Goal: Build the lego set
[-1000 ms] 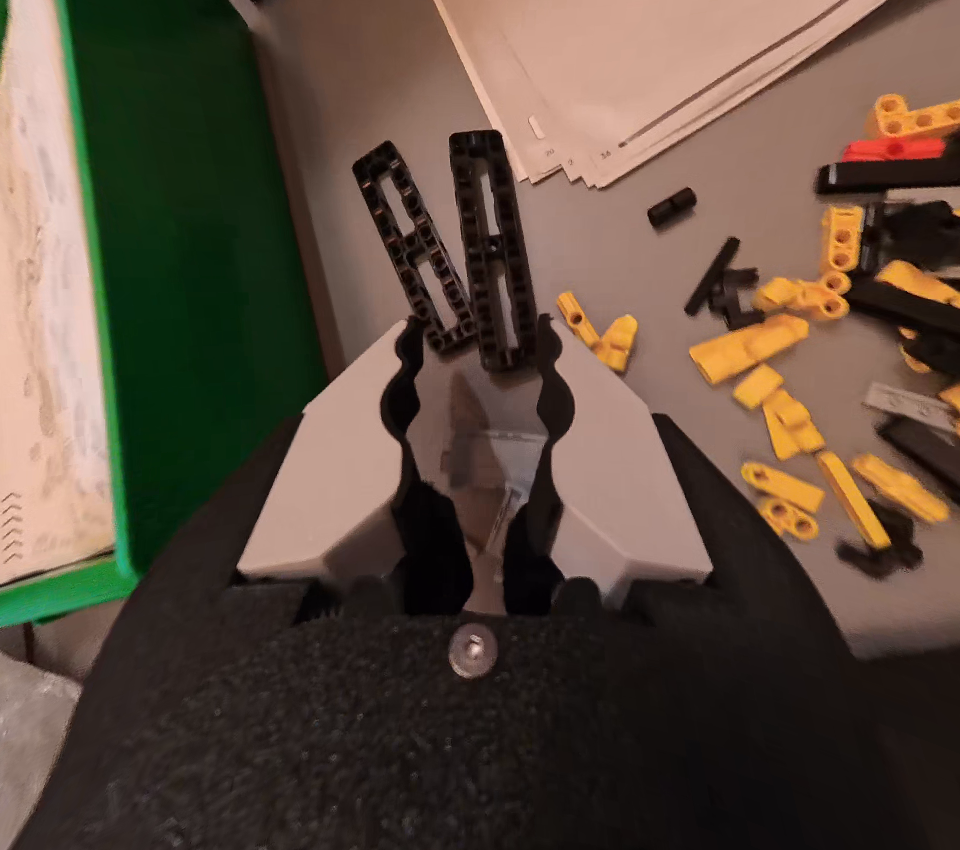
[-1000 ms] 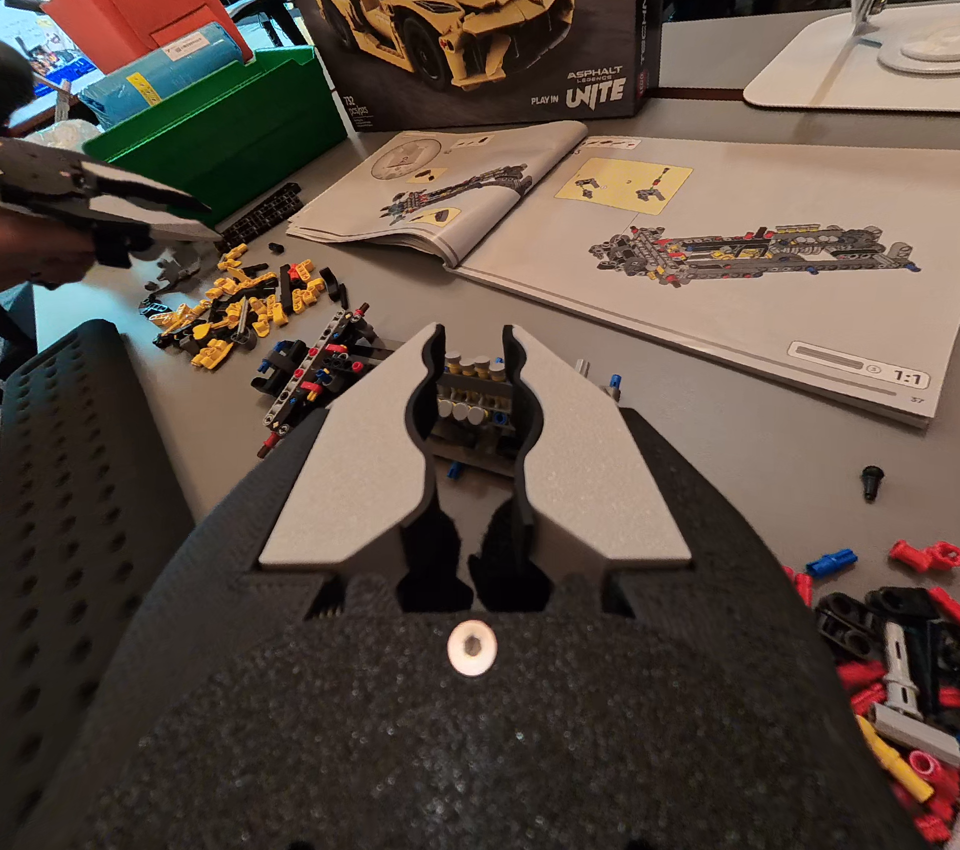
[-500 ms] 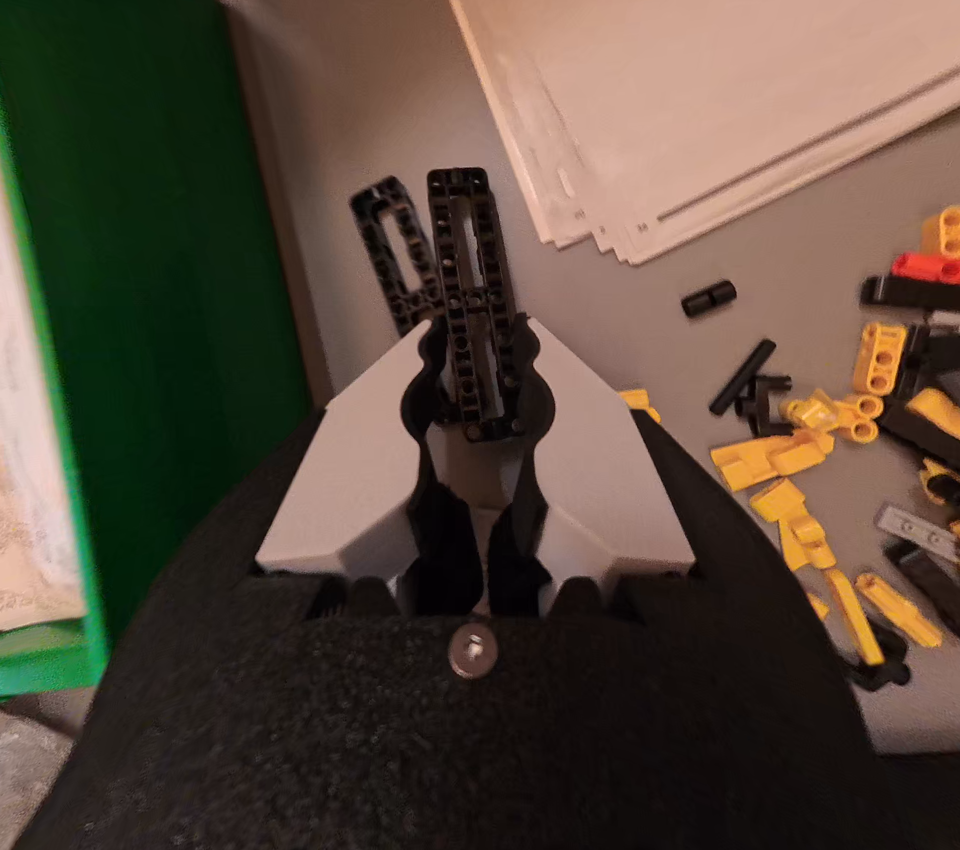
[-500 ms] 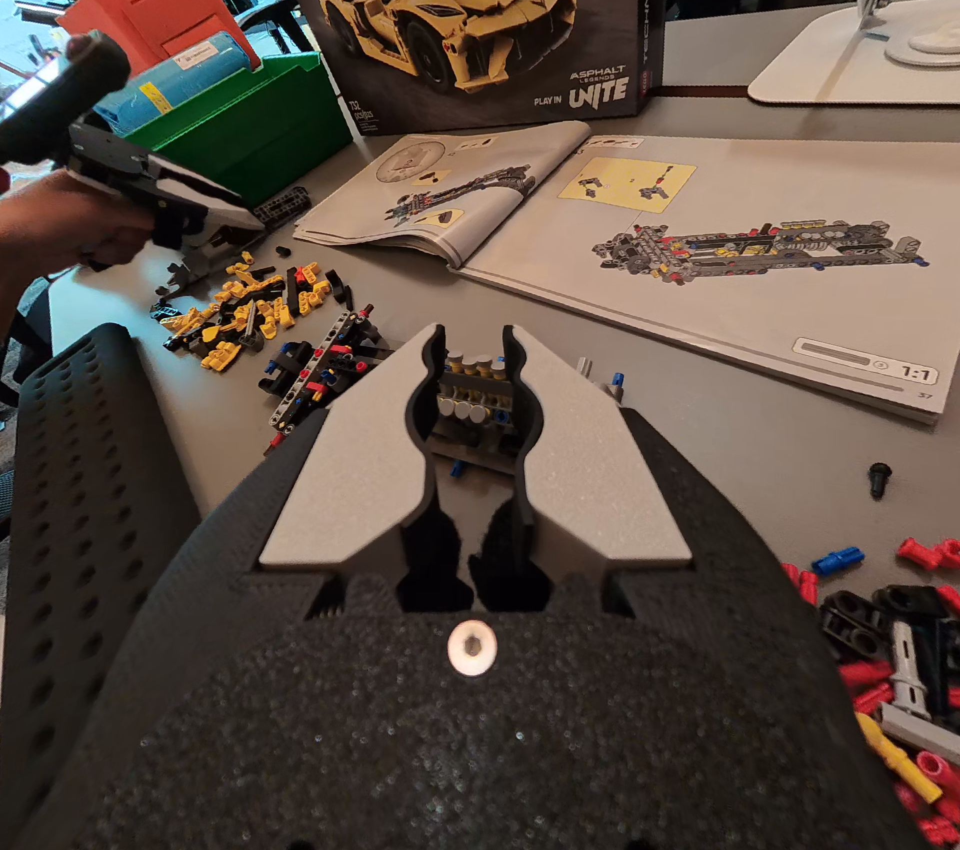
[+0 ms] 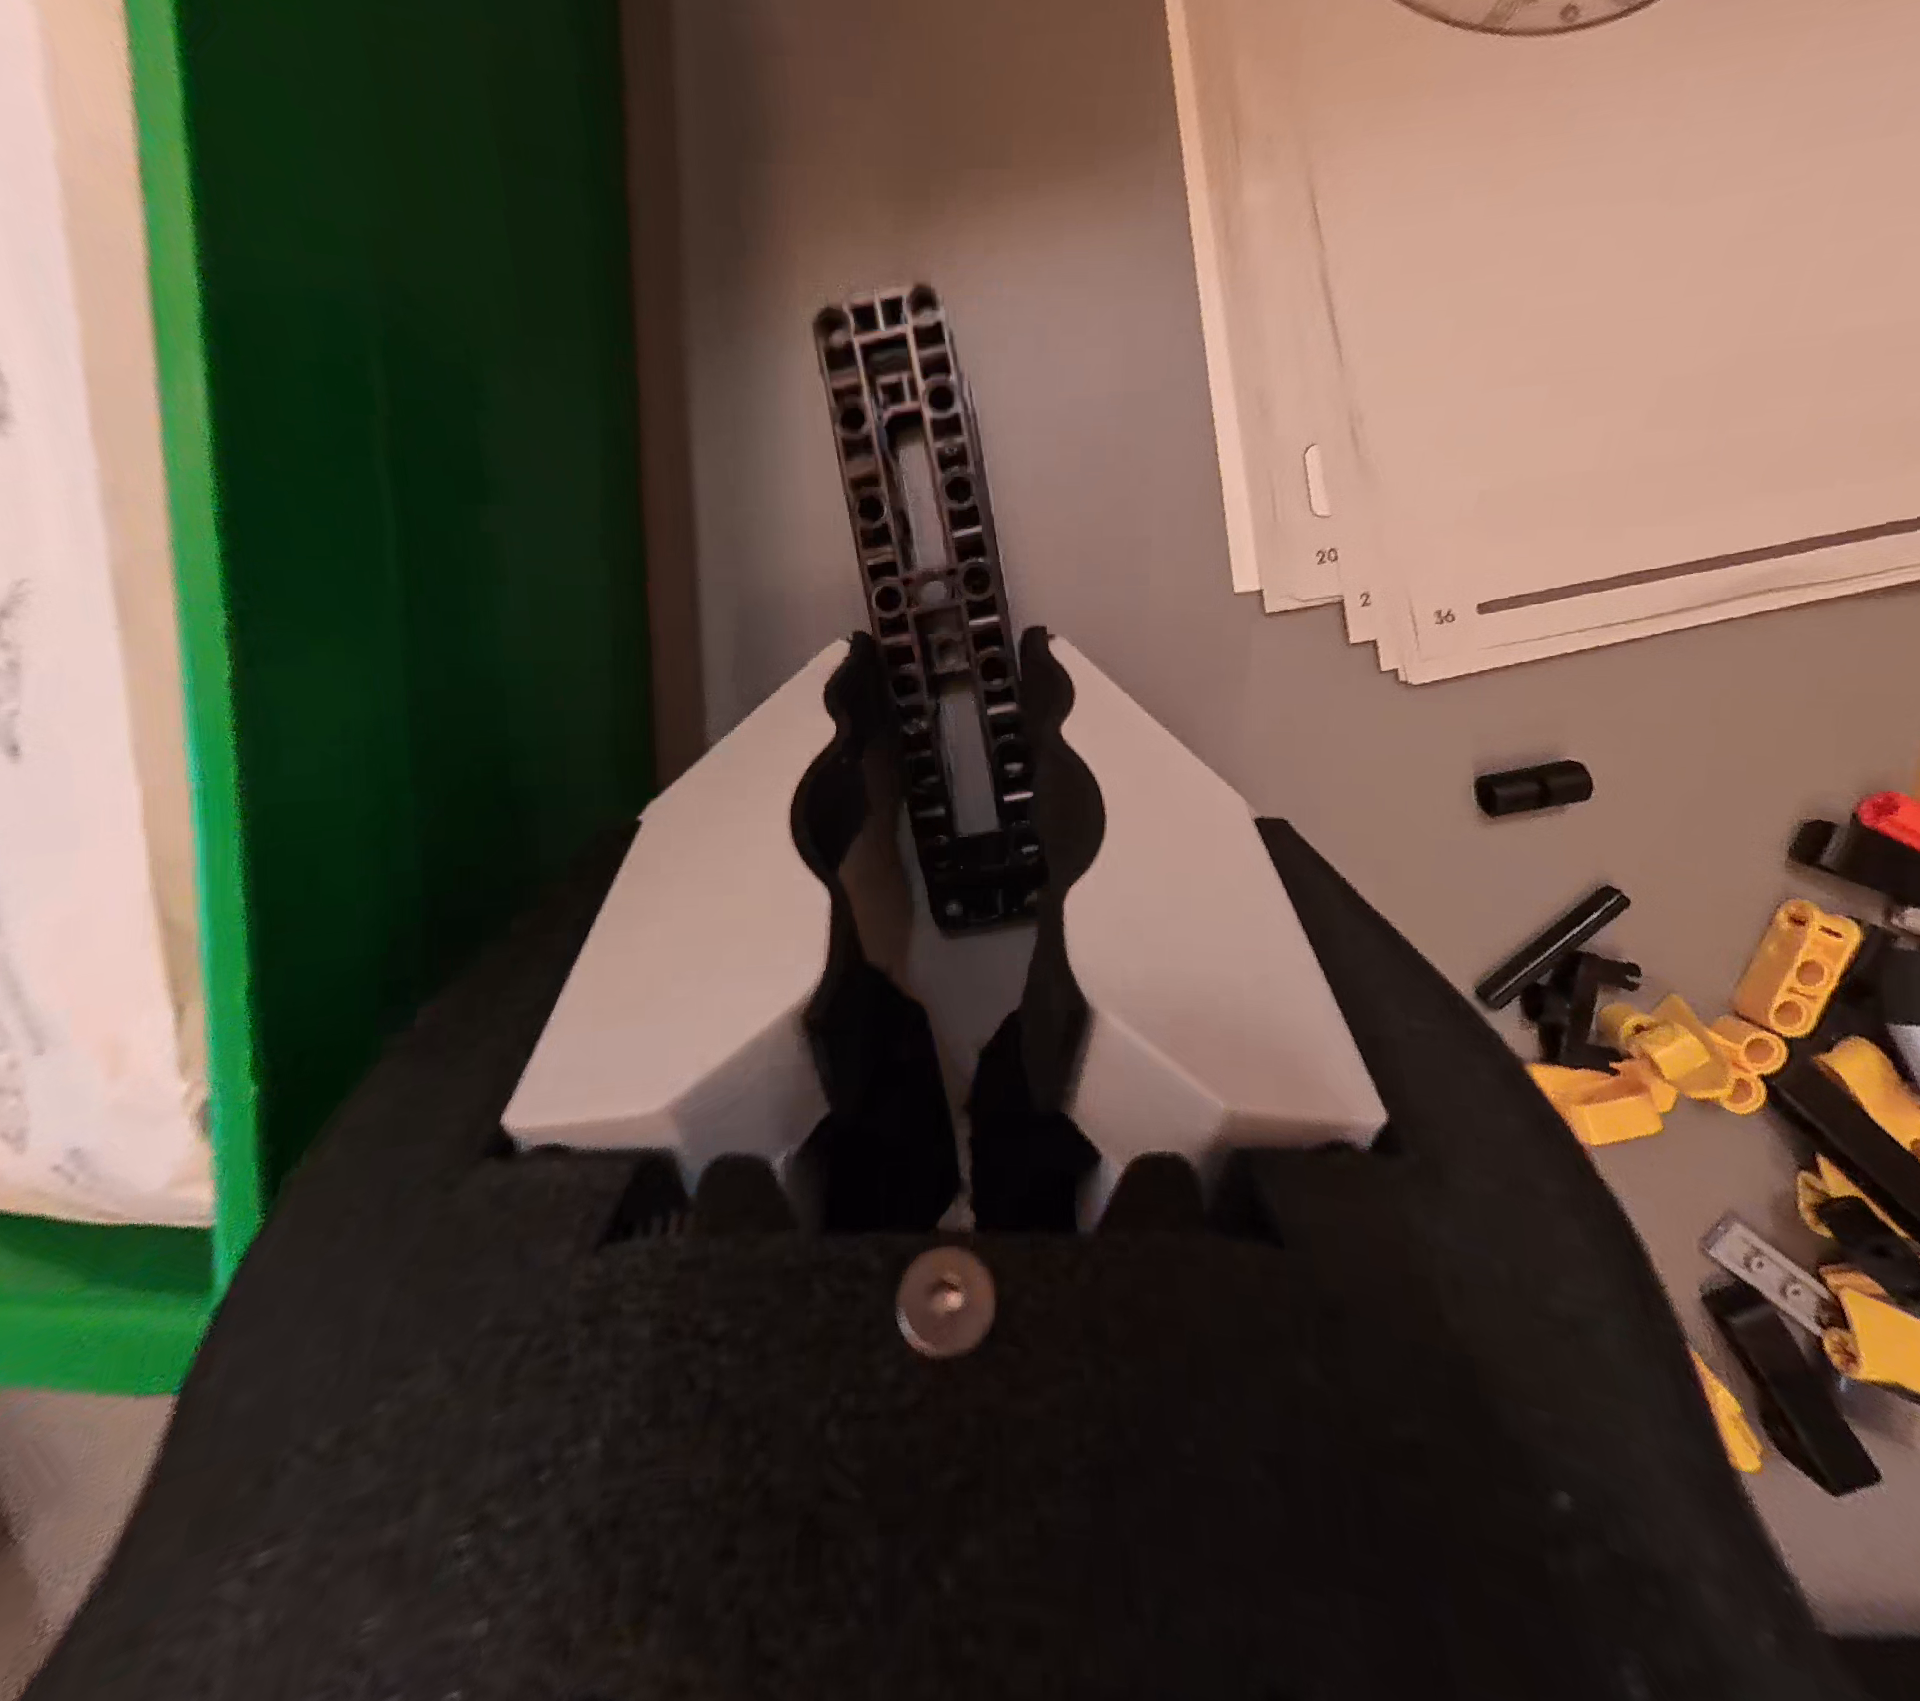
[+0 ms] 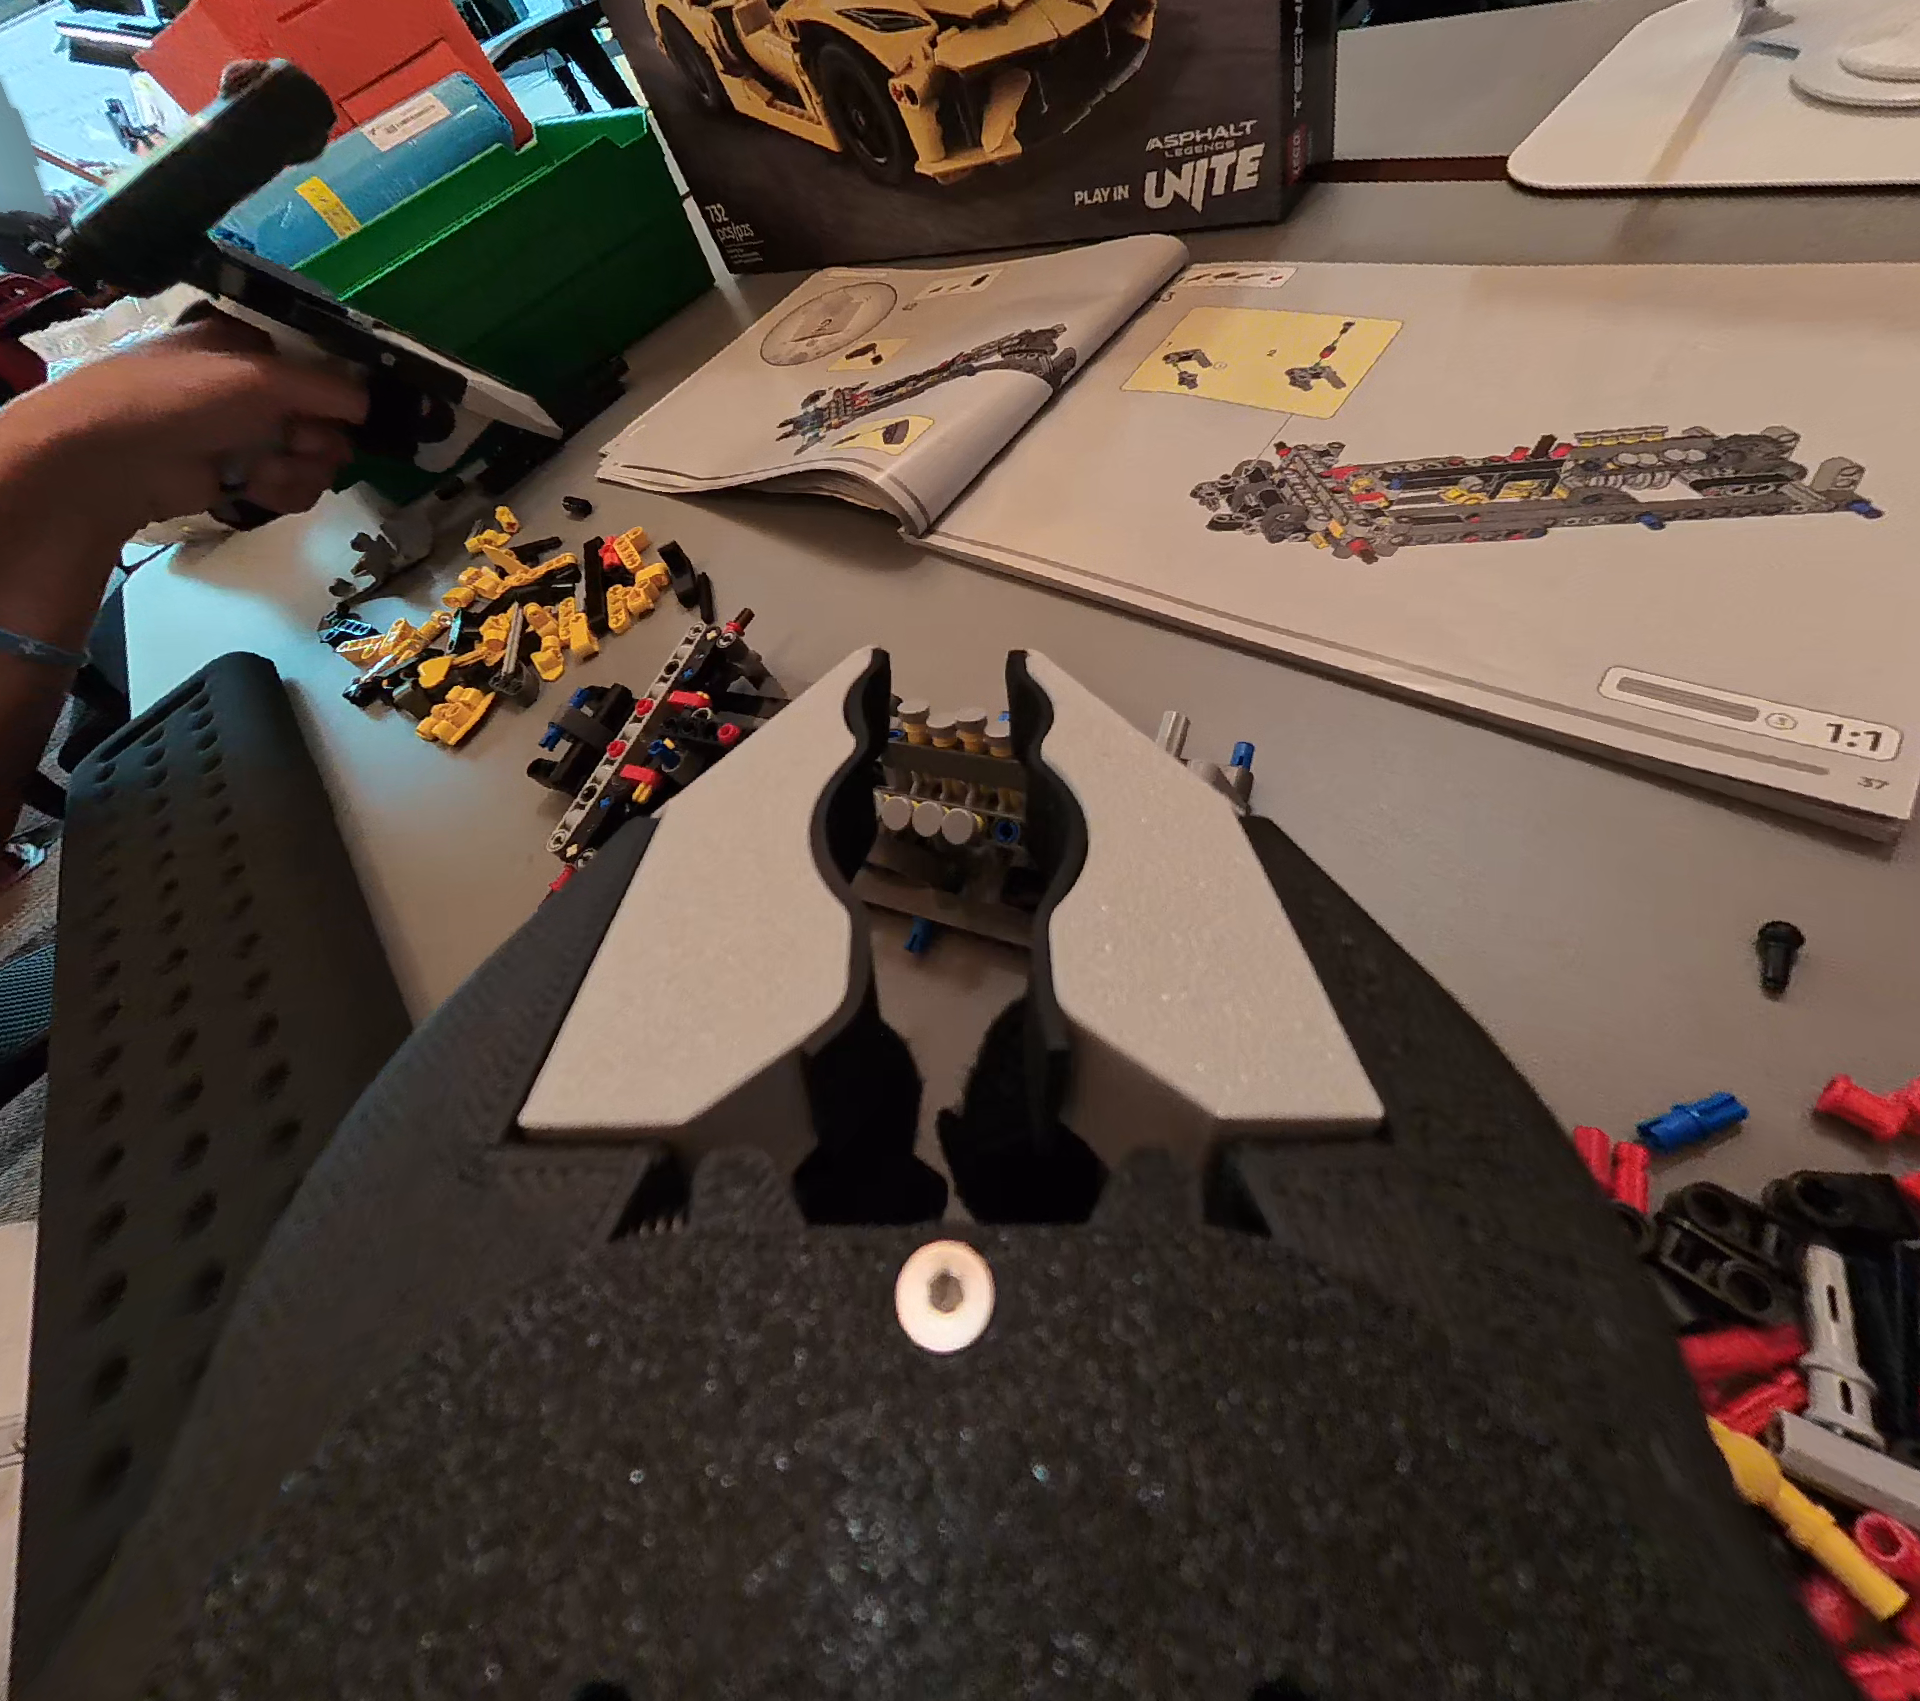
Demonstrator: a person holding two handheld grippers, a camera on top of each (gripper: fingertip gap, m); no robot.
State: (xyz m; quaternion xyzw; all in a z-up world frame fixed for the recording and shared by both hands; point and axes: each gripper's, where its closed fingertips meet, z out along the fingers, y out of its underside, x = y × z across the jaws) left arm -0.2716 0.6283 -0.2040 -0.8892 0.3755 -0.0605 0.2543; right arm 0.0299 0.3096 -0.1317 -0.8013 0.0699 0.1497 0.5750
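You had two tools in play. Your left tool [image 5: 945, 664] was closed down on one long black frame piece [image 5: 914, 498], pinching it between its pads; the piece ran lengthwise along the fingers, its near end sitting deep in the gap and its far end sticking out well past the tips, over the grey table [image 5: 883, 93]. The green bin [image 5: 405, 404] stood just to its left, and the open instruction booklet [image 5: 1558, 249] lay to its right.

Your right tool [image 6: 951, 695] was partly spread, and between its fingers sat one small engine block assembly [image 6: 951, 804] with two rows of light pistons, resting on the table; whether the pads actually touched it could not be told. One partly built chassis section [image 6: 649, 742] lay just to the left of that tool, with one pile of yellow and black parts [image 6: 520, 612] beyond it. A second pile, of red, black and blue parts [image 6: 1808, 1319], lay near the right edge. One loose black pin [image 6: 1775, 953] stood apart on the table, and one set box [image 6: 935, 10] stood behind the booklet.
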